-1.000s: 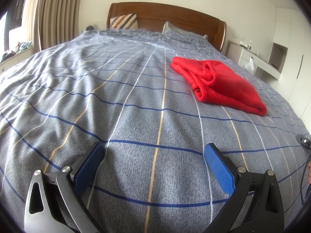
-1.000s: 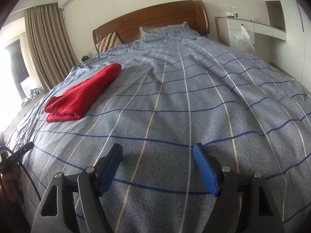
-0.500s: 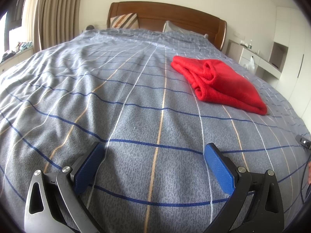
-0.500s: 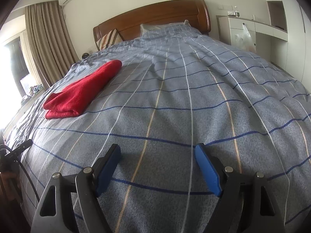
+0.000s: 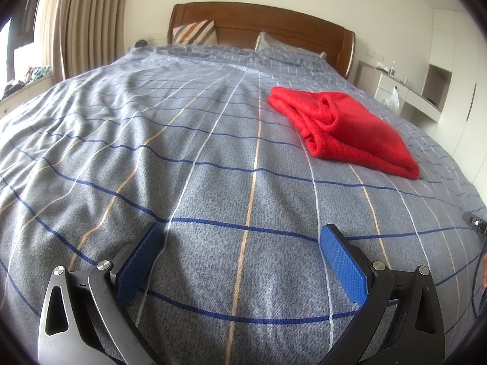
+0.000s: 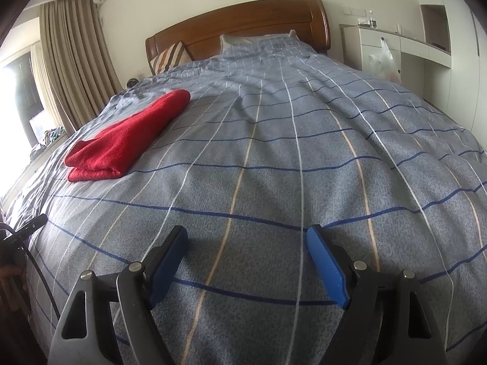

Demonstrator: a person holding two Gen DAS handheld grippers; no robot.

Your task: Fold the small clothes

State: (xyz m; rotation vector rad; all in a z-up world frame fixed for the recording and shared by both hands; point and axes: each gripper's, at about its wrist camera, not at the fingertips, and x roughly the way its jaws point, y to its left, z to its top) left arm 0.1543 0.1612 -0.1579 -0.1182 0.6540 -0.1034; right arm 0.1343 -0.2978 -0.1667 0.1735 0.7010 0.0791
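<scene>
The left claw (image 5: 242, 254) hangs released over the bed (image 5: 152, 158), its blue pads (image 5: 342, 269) spread wide with only grey checked cover between them. The right claw (image 6: 245, 257) is likewise released and empty, pads well apart above the same cover.

The folded red garment (image 5: 350, 127) lies ahead and to the right of the left claw, well apart from it. From the right claw it sits ahead and to the left (image 6: 127, 140), also well apart, so it rests between the two claws' lines of sight and farther up the bed. Its layered, rolled edges face the left claw; its near corner (a stacked double fold) faces the right claw.

Directly ahead of each claw the cover is bare and gently wrinkled, open all the way to the pillows (image 5: 194, 32) and the wooden headboard (image 5: 274, 22).

Beyond the left claw's left side the bed drops off toward the curtains (image 5: 82, 21) and a window ledge. Beyond the right claw's right side the bed's edge falls away before a white cabinet (image 6: 395, 45) with a plastic bag (image 6: 382, 57) hanging on it. A dark cable (image 6: 33, 261) runs at the right claw's near left.
</scene>
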